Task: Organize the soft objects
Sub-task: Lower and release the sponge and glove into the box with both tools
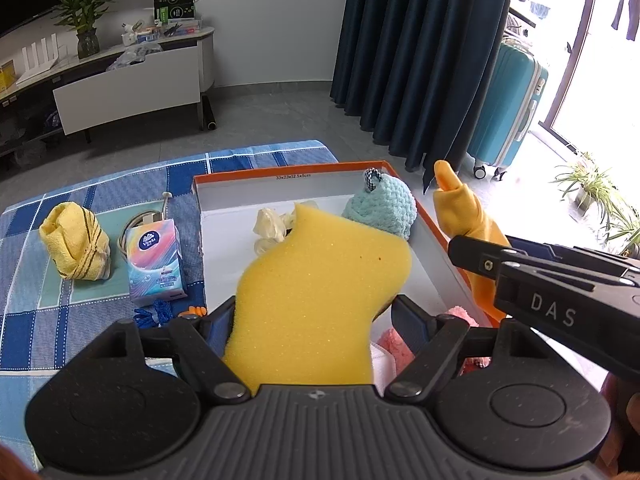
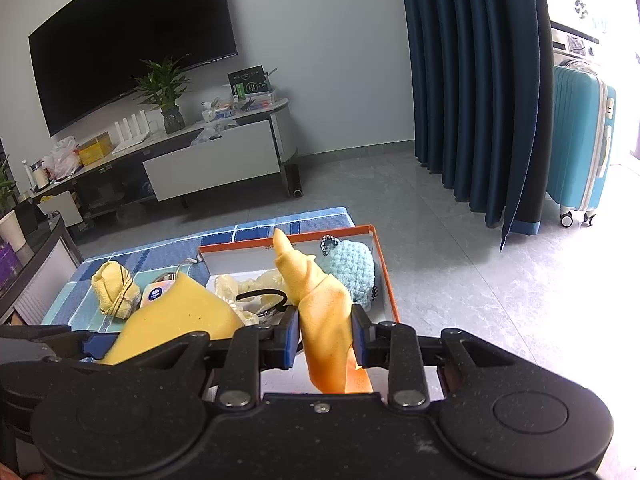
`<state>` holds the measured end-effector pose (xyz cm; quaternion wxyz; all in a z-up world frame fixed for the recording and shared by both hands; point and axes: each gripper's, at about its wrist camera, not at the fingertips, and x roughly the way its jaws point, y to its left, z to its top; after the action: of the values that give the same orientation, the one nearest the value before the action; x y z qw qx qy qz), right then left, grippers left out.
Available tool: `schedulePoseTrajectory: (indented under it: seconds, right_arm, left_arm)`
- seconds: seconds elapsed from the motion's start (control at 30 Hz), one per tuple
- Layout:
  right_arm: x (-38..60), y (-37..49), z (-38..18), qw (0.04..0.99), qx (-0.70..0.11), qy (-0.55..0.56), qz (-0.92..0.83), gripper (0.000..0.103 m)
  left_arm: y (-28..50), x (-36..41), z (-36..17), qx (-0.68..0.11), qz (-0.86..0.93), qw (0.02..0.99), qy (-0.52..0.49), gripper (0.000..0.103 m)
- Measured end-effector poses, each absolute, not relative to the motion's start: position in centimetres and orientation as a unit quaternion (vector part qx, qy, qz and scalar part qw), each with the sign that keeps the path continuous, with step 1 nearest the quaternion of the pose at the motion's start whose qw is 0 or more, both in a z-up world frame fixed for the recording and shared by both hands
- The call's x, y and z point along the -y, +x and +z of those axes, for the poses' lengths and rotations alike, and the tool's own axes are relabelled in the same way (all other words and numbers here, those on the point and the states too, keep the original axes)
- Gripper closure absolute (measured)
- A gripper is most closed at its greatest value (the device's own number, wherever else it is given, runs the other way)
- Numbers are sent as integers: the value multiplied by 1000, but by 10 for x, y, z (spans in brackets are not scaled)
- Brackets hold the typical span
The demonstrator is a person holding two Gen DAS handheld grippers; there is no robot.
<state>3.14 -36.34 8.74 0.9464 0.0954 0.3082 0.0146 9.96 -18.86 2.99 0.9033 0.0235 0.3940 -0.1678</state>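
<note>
My left gripper (image 1: 312, 318) is shut on a large yellow sponge (image 1: 320, 300), held above the orange-rimmed white box (image 1: 280, 170). In the right wrist view the same sponge (image 2: 180, 312) shows at the left. My right gripper (image 2: 326, 336) is shut on a folded orange cloth (image 2: 320, 312) that stands upright over the box (image 2: 384, 272); the cloth (image 1: 460, 204) also shows at the right of the left wrist view. Inside the box lie a light-blue crocheted toy (image 1: 384, 208), a cream crumpled piece (image 1: 272, 222) and something pink and fluffy (image 1: 396, 340).
On the blue checked mat (image 1: 60, 320) left of the box lie a yellow rolled towel (image 1: 74, 242), a tissue pack (image 1: 156, 266), a white cable and blue string. A black hair band (image 2: 264, 298) lies in the box. Grey floor, dark curtain and turquoise suitcase (image 1: 508, 108) lie beyond.
</note>
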Motion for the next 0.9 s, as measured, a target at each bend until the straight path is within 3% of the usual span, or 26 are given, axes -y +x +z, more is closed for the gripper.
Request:
schedulePoseTrajectory:
  seconds: [0.4,0.5,0.73,0.9]
  right_arm:
    - [367,40,81,946,-308,101,13,68]
    - [370,40,80,946,-304,107,13,57]
    - [374,33,88,950,-292,111,7,57]
    - [372,27,95,953,-283,108,2,55]
  left_arm:
    - [107,192,25,-401,-169,900,23,21]
    - [108,193,24,-402,-171,899,21,21]
    - [107,195,25,-403,-183,896,18,20]
    - [102,194,28,-400,-192,896,12,3]
